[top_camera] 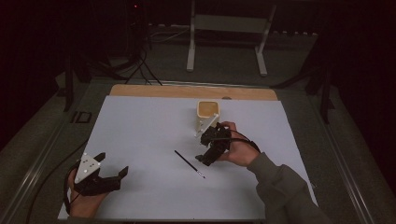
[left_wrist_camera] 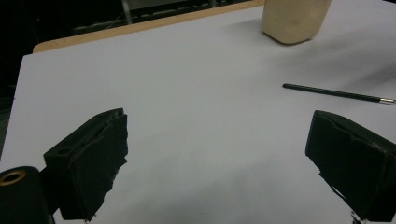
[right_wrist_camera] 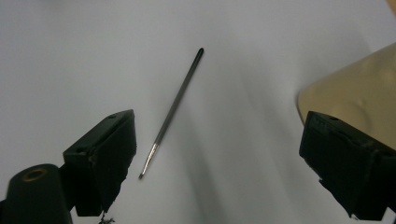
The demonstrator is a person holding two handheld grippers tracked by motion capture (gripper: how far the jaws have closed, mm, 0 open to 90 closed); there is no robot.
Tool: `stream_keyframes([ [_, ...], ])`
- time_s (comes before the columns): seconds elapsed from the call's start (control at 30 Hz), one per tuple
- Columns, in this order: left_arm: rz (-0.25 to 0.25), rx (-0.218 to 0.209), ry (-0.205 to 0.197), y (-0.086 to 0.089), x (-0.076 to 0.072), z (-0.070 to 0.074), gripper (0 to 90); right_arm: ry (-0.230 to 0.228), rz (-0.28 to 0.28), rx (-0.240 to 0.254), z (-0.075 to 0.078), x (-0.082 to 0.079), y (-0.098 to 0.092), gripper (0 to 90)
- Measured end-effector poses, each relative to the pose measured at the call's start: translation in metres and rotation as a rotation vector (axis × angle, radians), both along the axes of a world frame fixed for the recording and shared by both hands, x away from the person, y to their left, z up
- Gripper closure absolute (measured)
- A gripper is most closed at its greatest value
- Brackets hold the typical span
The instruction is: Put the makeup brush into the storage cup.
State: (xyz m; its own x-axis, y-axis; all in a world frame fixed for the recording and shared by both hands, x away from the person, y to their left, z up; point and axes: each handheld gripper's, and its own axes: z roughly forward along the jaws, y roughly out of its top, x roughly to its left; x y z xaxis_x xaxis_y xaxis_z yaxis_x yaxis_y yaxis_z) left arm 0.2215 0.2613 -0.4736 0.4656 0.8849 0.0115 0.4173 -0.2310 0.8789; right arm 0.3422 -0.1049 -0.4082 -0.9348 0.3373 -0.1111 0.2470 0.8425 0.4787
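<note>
Paper (top_camera: pixel 154 135), big and white, covers most of the table (top_camera: pixel 187 90), and a strip of brown wood shows along the far edge. At the near left corner a hand (top_camera: pixel 84 201) holds the left gripper (top_camera: pixel 112 164). Its two black jaws are spread wide, with nothing between them, and they point toward the right. A grey three-cornered plate (top_camera: pixel 87 166) sits on top of it. In the left gripper view the jaws stand far apart over bare paper, and the brush and the cup lie farther off to the right. Near the middle of the paper lies a thin black paintbrush (top_camera: pixel 189 163). It lies flat and slanted, with its dark end to the far left and its shiny silver tip (top_camera: pixel 201 175) to the near right. Nothing touches it. Just to the right of the brush is the right gripper (top_camera: pixel 205 147), held by the other hand (top_camera: pixel 239 150) in a grey-green sleeve (top_camera: pixel 280 186). Its jaws are wide apart too and hold nothing. In the right gripper view the brush (right_wrist_camera: pixel 173 109) lies on the paper between the two jaws, closer to one jaw. Just beyond the right gripper, on the far side, stands a cream-colored cup (top_camera: pixel 207 116) with a squarish mouth, upright on the paper.
</note>
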Motion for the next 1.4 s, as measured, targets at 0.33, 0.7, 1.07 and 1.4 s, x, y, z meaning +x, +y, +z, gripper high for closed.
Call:
stream_keyframes([
  [0.33,-0.002,0.003,0.002,0.0,0.0,0.0,6.7,0.037,0.027,-0.092,0.002,0.002,0.005,11.0],
  [0.7,-0.004,0.002,0.003,0.0,0.0,-0.001,6.7,0.057,0.034,-0.14,-0.006,0.005,0.012,11.0],
  [1.07,-0.005,0.002,0.003,-0.001,0.0,-0.001,6.7,0.064,0.045,-0.2,-0.024,0.008,0.025,11.0],
  [1.4,-0.007,0.002,0.003,-0.001,0.0,-0.001,6.7,0.081,0.044,-0.234,-0.042,0.011,0.033,11.0],
])
